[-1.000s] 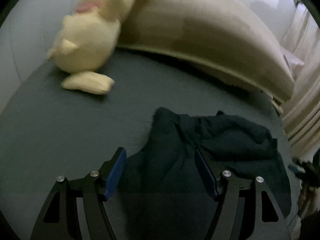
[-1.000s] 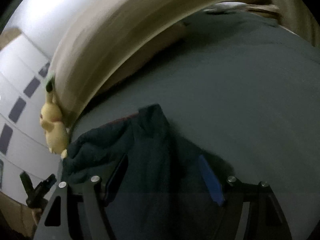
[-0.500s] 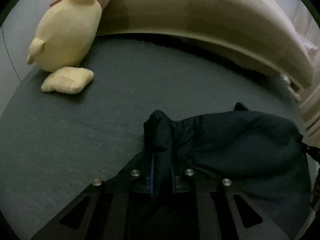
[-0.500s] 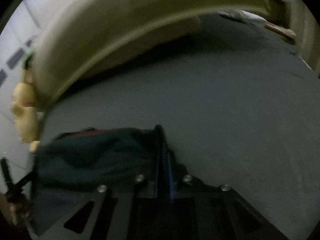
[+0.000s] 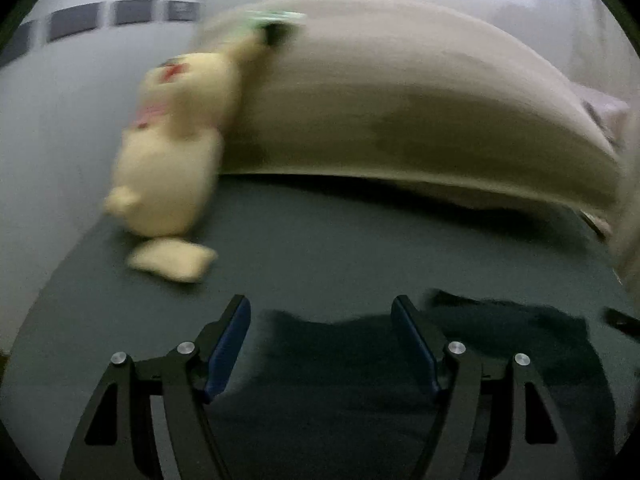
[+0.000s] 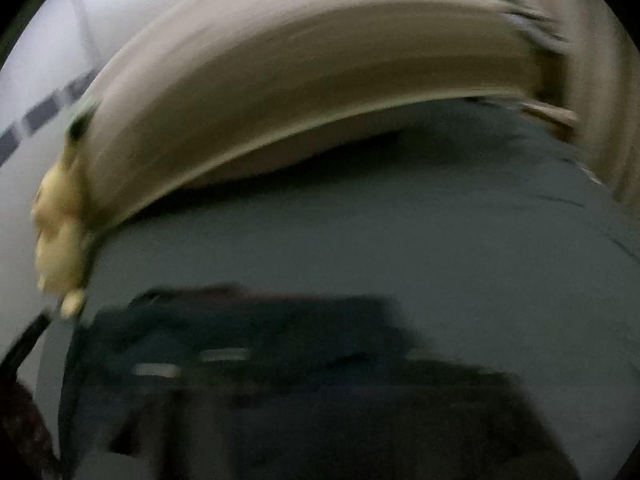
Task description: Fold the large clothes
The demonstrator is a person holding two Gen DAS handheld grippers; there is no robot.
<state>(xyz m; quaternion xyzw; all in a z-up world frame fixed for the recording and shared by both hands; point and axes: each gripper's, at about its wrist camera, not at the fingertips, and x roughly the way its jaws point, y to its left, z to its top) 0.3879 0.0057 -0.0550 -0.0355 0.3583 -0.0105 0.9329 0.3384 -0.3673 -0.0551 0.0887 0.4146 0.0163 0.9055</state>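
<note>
Left gripper (image 5: 320, 344) jaws opening wide over dark teal crumpled garment (image 5: 360, 380); right gripper's jaws opening, blurred. Cream plush toy (image 5: 172, 168) at ten o'clock.

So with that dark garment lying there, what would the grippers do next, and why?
Probably reach for a fresh edge. The left gripper is opening with nothing pinched, and the dark garment lies bunched on the grey bed, not yet a neat fold. The right view is too blurred.
</note>
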